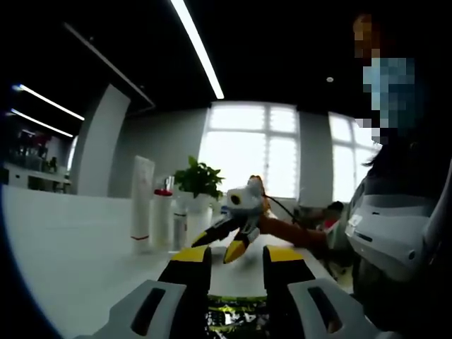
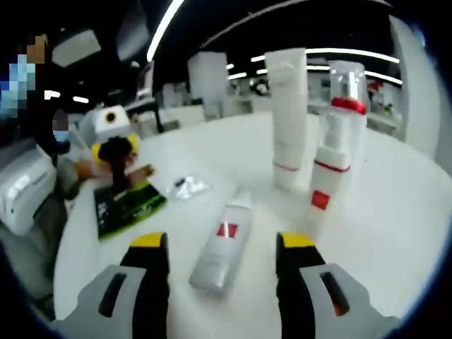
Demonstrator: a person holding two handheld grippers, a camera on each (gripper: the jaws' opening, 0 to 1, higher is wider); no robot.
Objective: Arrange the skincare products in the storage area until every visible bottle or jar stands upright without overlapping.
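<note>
Hovering low over the white table (image 2: 395,212), the right claw (image 2: 222,254) stands wide, its yellow-tipped jaws apart with nothing held, and a small white bottle with a red label (image 2: 222,244) lies on its side between them, its cap pointing away toward the far side. Just beyond, to the right, a spray bottle with a red collar and clear cap (image 2: 335,152) stands upright, and a tall white tube (image 2: 289,116) stands upright close on its left. Further left on the table lie a small clear wrapper (image 2: 187,186) and a green and black packet (image 2: 127,205), with the left claw resting over the packet. In the left gripper view the left claw (image 1: 236,261) is also wide and holds nothing; the green packet (image 1: 236,314) sits under its base. Ahead of it the right claw (image 1: 229,244) points down toward the table (image 1: 78,247), the tall white tube (image 1: 142,203) and the spray bottle (image 1: 162,217) upright at the left, and a potted plant (image 1: 200,187) stands behind them.
</note>
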